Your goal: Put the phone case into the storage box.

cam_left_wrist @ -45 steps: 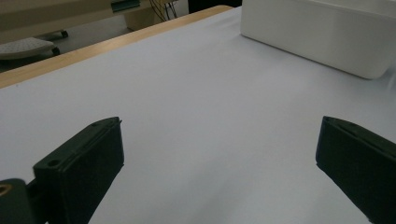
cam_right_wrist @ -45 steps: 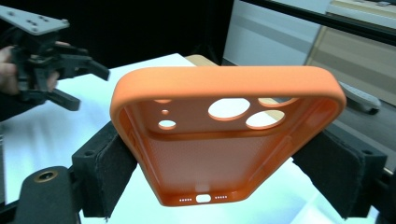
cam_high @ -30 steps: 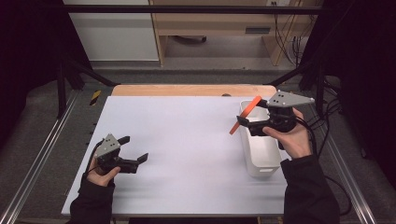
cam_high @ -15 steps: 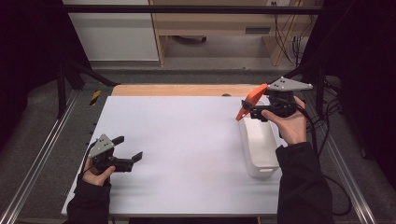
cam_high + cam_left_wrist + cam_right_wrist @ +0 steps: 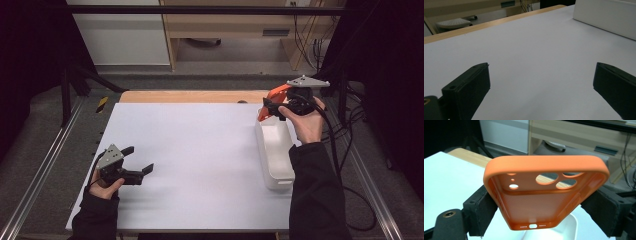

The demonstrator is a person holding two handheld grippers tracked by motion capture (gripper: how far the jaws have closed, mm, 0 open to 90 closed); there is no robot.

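An orange phone case with camera cut-outs is clamped by its two long sides between the jaws of my right gripper. In the high view the phone case hangs in the air over the far end of a white bin at the table's right side. My left gripper rests low near the front left of the white table, open with nothing between its fingers.
The white bin stands lengthwise along the right edge, and its rim lies just under the case. A wooden strip borders the table's far edge. Shelving and cables stand beyond it.
My right gripper has carried the orange case away from me, from over the bin's middle to over its far end. The left gripper has drifted slightly toward the front left.
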